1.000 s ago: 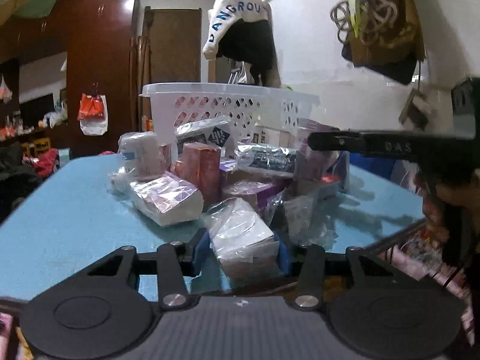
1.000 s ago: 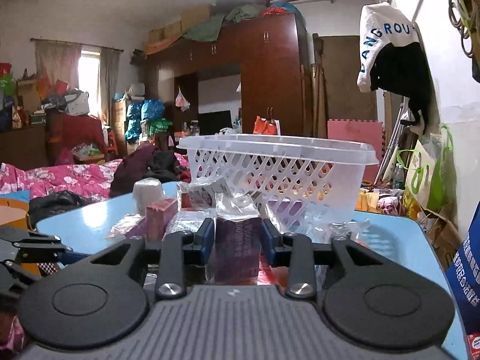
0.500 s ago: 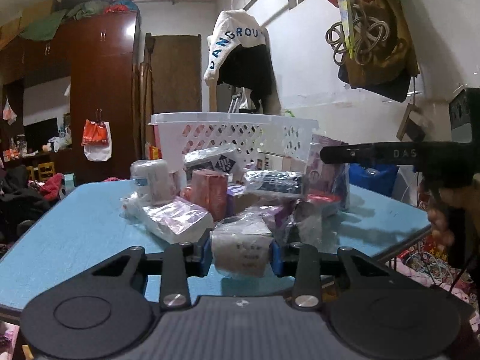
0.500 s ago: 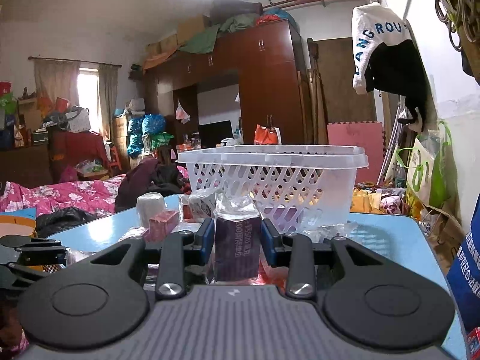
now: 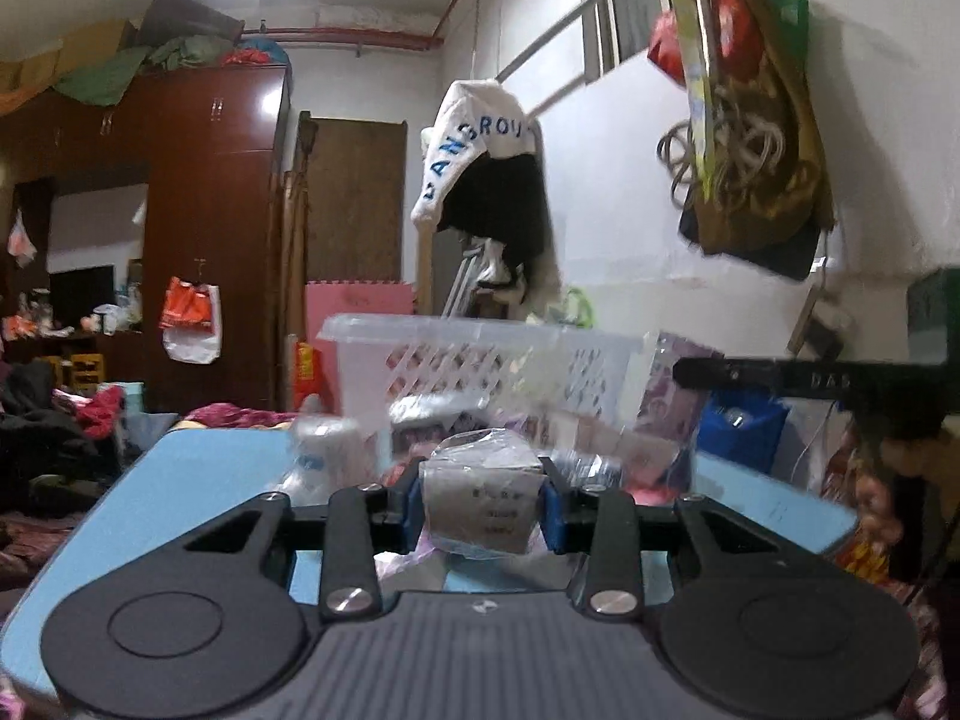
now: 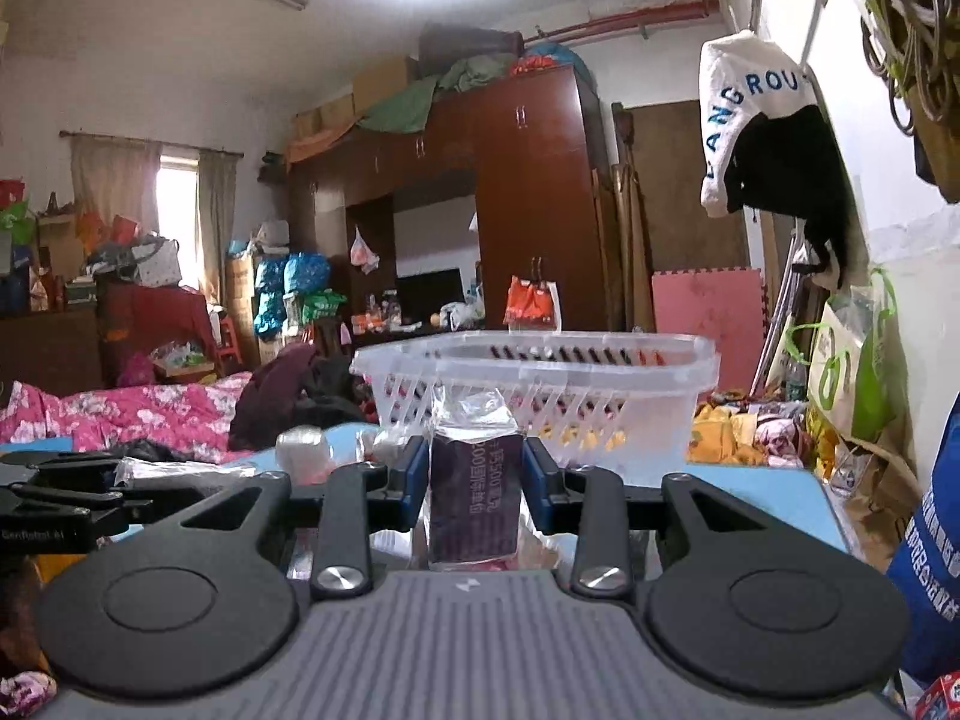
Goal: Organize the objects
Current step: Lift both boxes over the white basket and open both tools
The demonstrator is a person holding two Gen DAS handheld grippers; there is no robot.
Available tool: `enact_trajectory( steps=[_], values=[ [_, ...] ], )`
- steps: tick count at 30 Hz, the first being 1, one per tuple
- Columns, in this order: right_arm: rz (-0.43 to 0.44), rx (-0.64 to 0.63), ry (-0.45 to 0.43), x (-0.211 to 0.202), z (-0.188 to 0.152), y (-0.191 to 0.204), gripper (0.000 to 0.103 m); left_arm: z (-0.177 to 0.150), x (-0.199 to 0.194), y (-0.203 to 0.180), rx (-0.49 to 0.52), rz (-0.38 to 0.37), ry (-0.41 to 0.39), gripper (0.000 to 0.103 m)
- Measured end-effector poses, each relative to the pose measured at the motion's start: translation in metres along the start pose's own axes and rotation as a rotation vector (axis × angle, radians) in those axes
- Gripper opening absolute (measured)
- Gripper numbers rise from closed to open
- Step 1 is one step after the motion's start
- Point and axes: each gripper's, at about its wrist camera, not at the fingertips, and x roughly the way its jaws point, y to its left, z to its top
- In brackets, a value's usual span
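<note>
My left gripper [image 5: 480, 507] is shut on a plastic-wrapped pale grey box [image 5: 479, 504] and holds it above the blue table [image 5: 180, 480]. My right gripper [image 6: 474, 483] is shut on a plastic-wrapped dark purple box [image 6: 475, 495], also lifted. A white slotted plastic basket [image 5: 480, 360] stands at the far side of the table; in the right wrist view the basket [image 6: 540, 384] is straight ahead. A pile of wrapped boxes and a white roll [image 5: 327, 450] lies in front of the basket. The right gripper's side shows as a black bar in the left wrist view [image 5: 780, 378].
A wall with hanging clothes and bags [image 5: 750, 168] runs along the table's right side. A dark wooden wardrobe [image 6: 528, 198] and a cluttered bed [image 6: 138, 414] lie beyond the table. A blue bag [image 6: 930, 540] sits at the right edge.
Both grippers have risen with their boxes: the table pile and basket have dropped lower in both views, and the basket rim is now about level with the cameras.
</note>
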Motion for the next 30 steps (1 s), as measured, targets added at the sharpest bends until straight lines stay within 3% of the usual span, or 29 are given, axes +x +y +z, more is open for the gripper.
enact_trajectory(
  steps=[7, 11, 14, 16, 22, 23, 25, 26, 27, 30],
  values=[
    [-0.001, -0.035, -0.067, 0.009, 0.045, -0.008, 0.037, 0.053, 0.022, 0.012, -0.103, -0.118, -0.050, 0.041],
    [-0.024, -0.101, -0.053, 0.036, 0.073, -0.009, 0.037, 0.101, 0.058, 0.014, -0.125, -0.131, -0.045, 0.041],
    [-0.056, -0.137, 0.003, 0.071, 0.092, -0.013, 0.037, 0.131, 0.108, 0.017, -0.140, -0.100, 0.005, 0.041],
    [-0.049, -0.142, 0.048, 0.091, 0.094, -0.018, 0.037, 0.140, 0.145, 0.024, -0.170, -0.087, 0.080, 0.041],
    [-0.094, -0.175, 0.125, 0.122, 0.087, -0.026, 0.037, 0.135, 0.208, 0.035, -0.212, -0.082, 0.225, 0.044],
    [-0.086, -0.172, 0.116, 0.123, 0.086, -0.028, 0.040, 0.133, 0.215, 0.035, -0.212, -0.078, 0.251, 0.054],
    [-0.089, -0.181, 0.112, 0.122, 0.084, -0.030, 0.070, 0.129, 0.227, 0.036, -0.208, -0.048, 0.303, 0.078],
    [-0.107, -0.188, 0.115, 0.120, 0.082, -0.029, 0.097, 0.126, 0.230, 0.038, -0.210, -0.037, 0.319, 0.078],
    [-0.133, -0.203, 0.107, 0.117, 0.080, -0.029, 0.103, 0.124, 0.228, 0.040, -0.209, -0.041, 0.317, 0.078],
    [-0.156, -0.210, 0.077, 0.092, 0.076, -0.028, 0.103, 0.123, 0.201, 0.044, -0.189, -0.113, 0.262, 0.078]
  ],
)
